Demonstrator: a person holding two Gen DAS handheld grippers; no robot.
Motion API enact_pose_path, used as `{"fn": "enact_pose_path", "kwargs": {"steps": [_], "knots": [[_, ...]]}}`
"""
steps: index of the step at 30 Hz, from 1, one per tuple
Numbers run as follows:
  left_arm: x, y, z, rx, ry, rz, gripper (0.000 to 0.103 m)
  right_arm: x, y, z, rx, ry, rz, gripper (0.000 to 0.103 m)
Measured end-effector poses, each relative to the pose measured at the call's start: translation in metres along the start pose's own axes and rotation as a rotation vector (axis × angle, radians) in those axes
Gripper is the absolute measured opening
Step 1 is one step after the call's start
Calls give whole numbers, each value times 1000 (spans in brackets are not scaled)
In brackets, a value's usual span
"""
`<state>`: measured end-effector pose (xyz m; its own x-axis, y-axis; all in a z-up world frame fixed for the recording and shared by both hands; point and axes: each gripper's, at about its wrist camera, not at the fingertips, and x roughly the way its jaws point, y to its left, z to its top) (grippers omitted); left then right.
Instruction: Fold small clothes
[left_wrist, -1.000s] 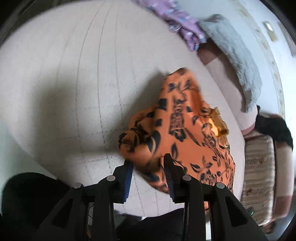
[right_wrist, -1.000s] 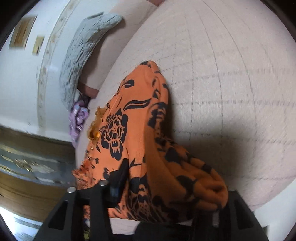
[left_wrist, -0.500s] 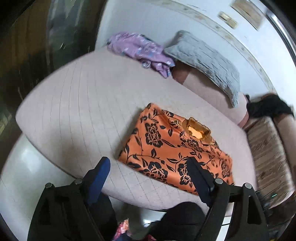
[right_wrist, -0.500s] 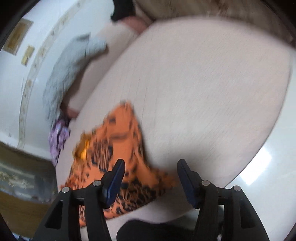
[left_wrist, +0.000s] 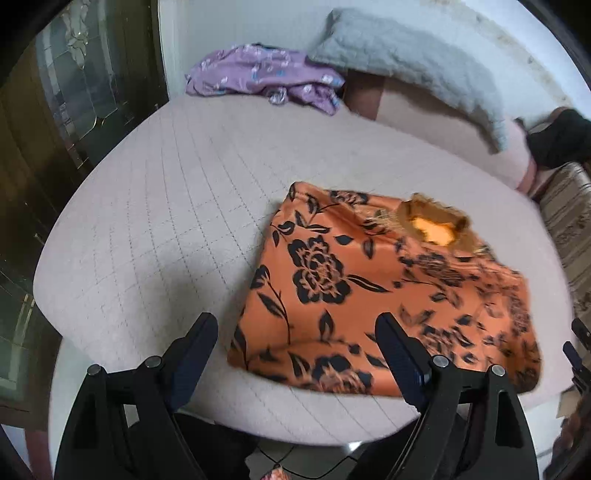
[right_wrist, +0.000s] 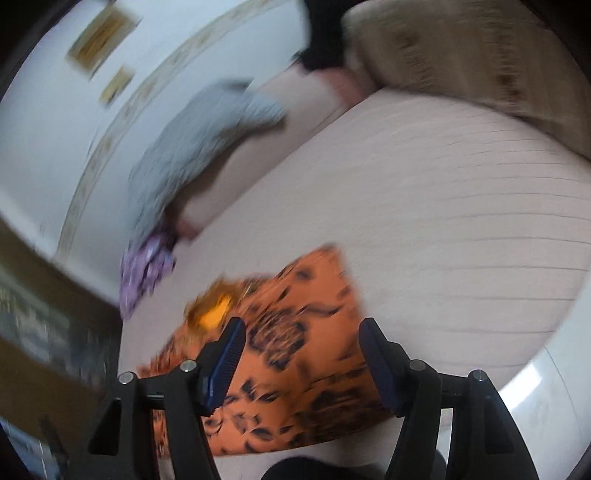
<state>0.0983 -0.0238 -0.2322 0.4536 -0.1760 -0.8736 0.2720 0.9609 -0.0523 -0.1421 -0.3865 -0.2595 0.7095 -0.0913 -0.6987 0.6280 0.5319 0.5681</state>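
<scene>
**Orange floral garment laid flat, both tools released**

Orange cloth with black flowers: the one garment (left_wrist: 388, 291) I am folding lies flat on the near right part of the pale quilted bed (left_wrist: 177, 206), its neck opening toward the far right. It rests as a neat rectangle, so I judge one fold is finished and it was set down here, close to the near edge, to stay within easy reach of both tools.

My left tool (left_wrist: 295, 345) is spread wide above the garment's near left corner, pinching nothing. My right tool (right_wrist: 301, 356) is also spread, its jaws having just been opening; the cloth shows between them only as background, untouched.

Count: one orange garment; one crumpled purple garment (left_wrist: 266, 79) at the far edge, presumably waiting its turn; one grey pillow (left_wrist: 413, 62) along the far wall; two tools.
</scene>
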Motion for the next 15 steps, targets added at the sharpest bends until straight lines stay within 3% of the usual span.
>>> {"fn": "enact_pose_path", "kwargs": {"steps": [3,7,10,12,15], "knots": [[33,-14,6,64,69,61,87,36,27,-16,-54,93,24,68],[72,-26,-2,133,128,61,87,74,48,-36,-99,189,41,68],[96,-30,-11,180,117,118,102,100,48,-54,-101,274,29,68],[104,-21,-14,151,93,67,103,119,34,-64,-87,346,-7,67],[109,2,-12,32,117,-34,103,116,28,-66,-93,336,24,67]]}}
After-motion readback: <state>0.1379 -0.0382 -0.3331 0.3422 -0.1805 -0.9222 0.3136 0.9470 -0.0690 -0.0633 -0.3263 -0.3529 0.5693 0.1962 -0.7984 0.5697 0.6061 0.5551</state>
